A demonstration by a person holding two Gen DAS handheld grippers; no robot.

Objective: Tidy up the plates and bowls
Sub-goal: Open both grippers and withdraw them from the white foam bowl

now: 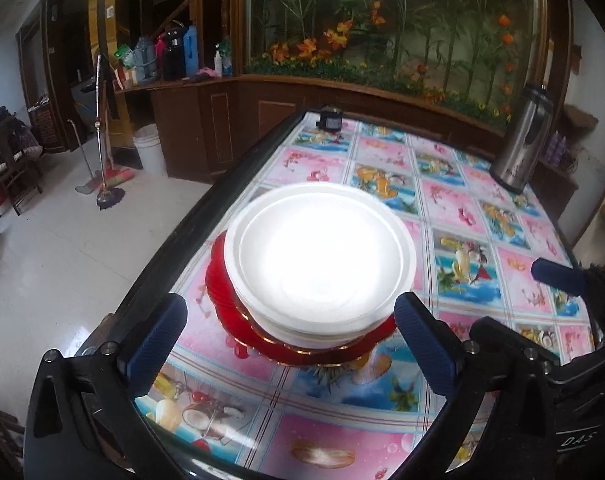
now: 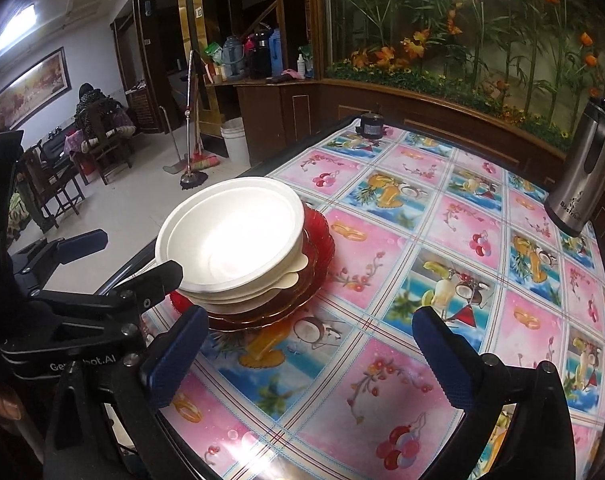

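Note:
A stack of white bowls [image 1: 320,264] sits on red glass plates [image 1: 222,280] near the left edge of the table. My left gripper [image 1: 292,344] is open, its blue pads flanking the near side of the stack without pressing on it. Seen from the right wrist, the bowls [image 2: 230,236] and red plates [image 2: 318,248] lie ahead and to the left. My right gripper [image 2: 312,356] is open over the patterned tablecloth with nothing between its fingers. One of its pads [image 1: 558,276] shows at the right of the left wrist view.
A steel thermos jug [image 1: 522,140] [image 2: 586,168] stands at the far right of the table [image 1: 482,216]. A small black object [image 2: 370,126] sits at the far edge. On the floor to the left are a white bucket [image 2: 234,138], mops, chairs and a seated person.

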